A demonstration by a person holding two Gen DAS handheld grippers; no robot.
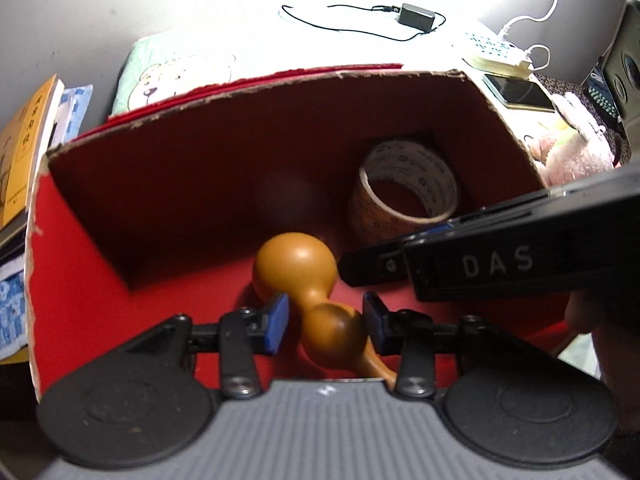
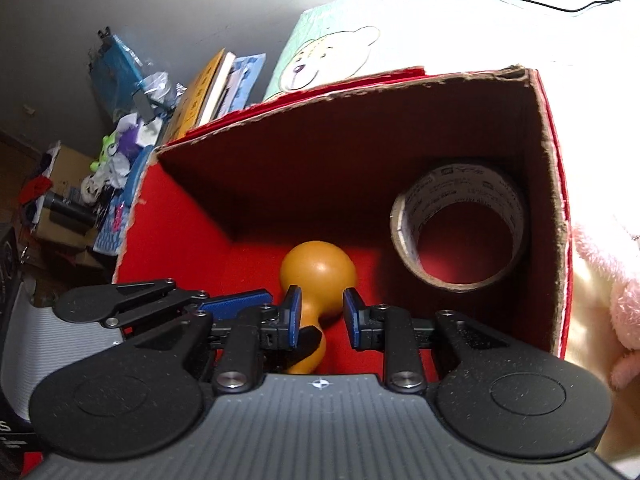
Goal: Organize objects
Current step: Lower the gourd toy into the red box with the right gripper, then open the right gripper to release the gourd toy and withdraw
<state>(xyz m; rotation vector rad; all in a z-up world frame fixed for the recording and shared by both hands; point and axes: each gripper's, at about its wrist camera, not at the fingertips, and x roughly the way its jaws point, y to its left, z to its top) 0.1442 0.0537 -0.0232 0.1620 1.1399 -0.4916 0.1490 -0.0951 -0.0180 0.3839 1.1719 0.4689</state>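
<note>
left gripper [image 1: 325, 322]: jaws apart around gourd [image 1: 296, 268] | right gripper [image 2: 319, 316]: jaws apart | tape roll [image 2: 460, 220] beside gourd in red box [image 2: 554, 208]

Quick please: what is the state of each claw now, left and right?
Left claw: around the small lobe of the gourd, contact uncertain.
Right claw: open, holding nothing.
</note>
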